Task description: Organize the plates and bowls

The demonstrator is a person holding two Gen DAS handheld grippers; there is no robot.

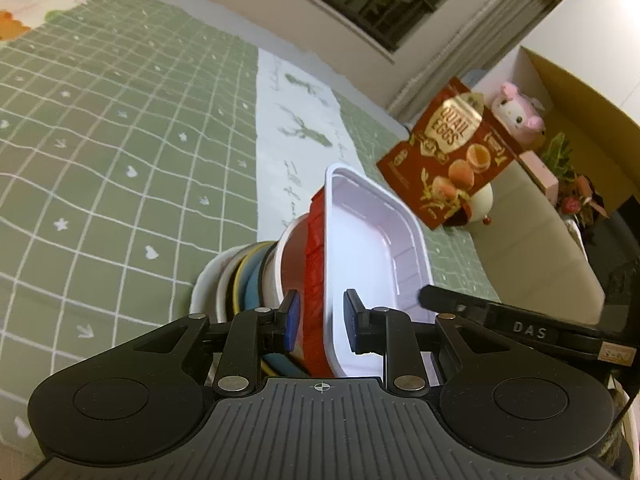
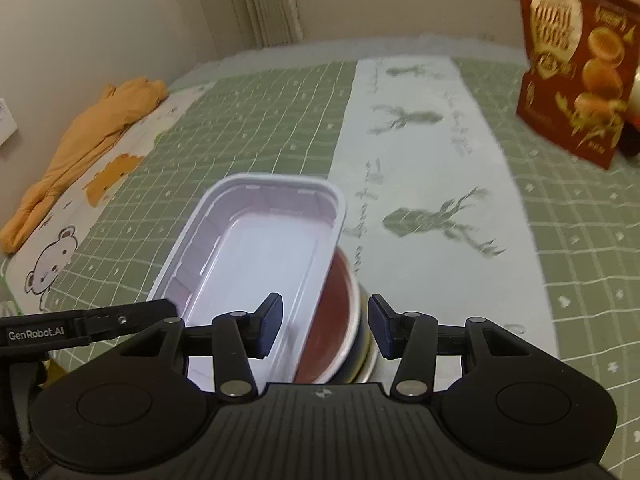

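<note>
Between my left fingers (image 1: pixel 318 322) sits the near wall of the white rectangular plastic tray (image 1: pixel 372 240) with its red outer face; the fingers are narrowly parted and seem to pinch it, though contact is hard to confirm. The tray tops a stack: a red-lined white bowl (image 2: pixel 336 320), then blue and yellow-rimmed plates (image 1: pixel 244 280), all on the green checked bedspread (image 1: pixel 120 140). My right fingers (image 2: pixel 326 326) straddle the tray's edge and bowl rim, not visibly touching, probably steadying the stack.
</note>
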